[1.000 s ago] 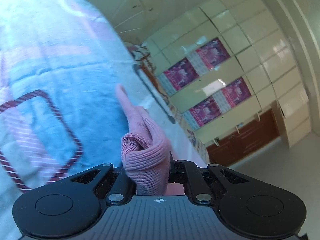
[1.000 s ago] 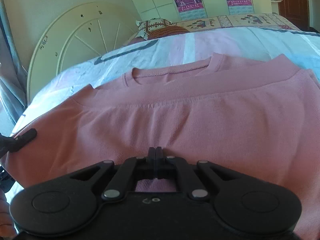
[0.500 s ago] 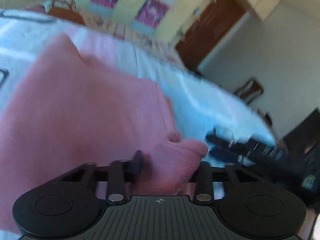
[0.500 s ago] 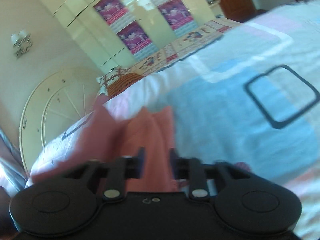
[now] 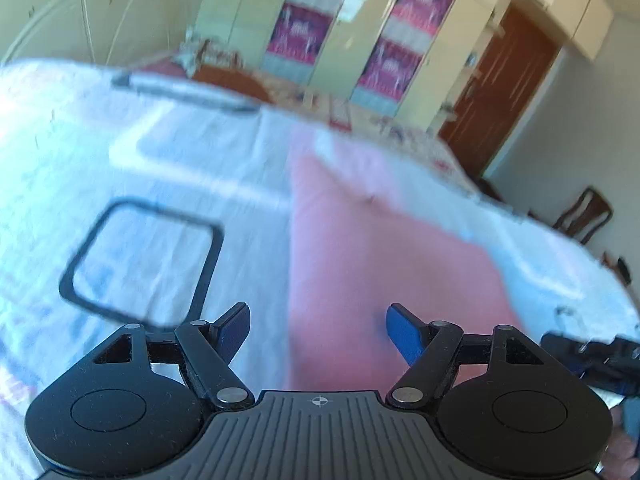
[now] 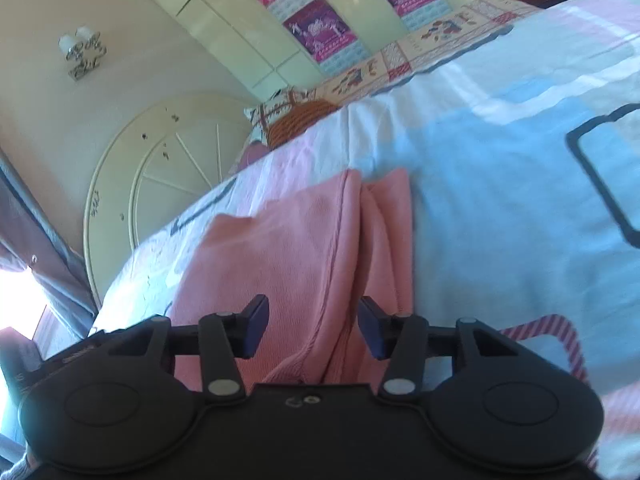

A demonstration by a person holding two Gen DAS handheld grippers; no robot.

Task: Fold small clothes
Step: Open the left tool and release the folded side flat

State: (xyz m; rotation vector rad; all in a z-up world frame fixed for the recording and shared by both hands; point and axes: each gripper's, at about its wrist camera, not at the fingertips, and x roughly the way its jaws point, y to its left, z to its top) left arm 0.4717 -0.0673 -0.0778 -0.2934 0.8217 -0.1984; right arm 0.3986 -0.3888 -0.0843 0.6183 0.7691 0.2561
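Note:
A pink knit sweater (image 5: 384,272) lies folded on the bed, a long pink strip in the left wrist view. My left gripper (image 5: 318,328) is open and empty just above its near end. In the right wrist view the sweater (image 6: 304,248) lies folded with a seam running toward me. My right gripper (image 6: 312,326) is open and empty over its near edge, one finger on each side of the seam. The right gripper's body (image 5: 592,356) shows at the right edge of the left wrist view.
The bedspread (image 5: 168,168) is white, blue and pink with dark square outlines (image 5: 144,264). A round cream headboard (image 6: 160,184) and a patterned pillow (image 6: 292,112) stand at the bed's head. Cupboards with purple posters (image 5: 384,48), a brown door (image 5: 504,92) and a chair (image 5: 584,216) lie beyond.
Both grippers have opened and let go of the pink sweater, which now lies folded on the bed. Both have swung round and pulled back a little.

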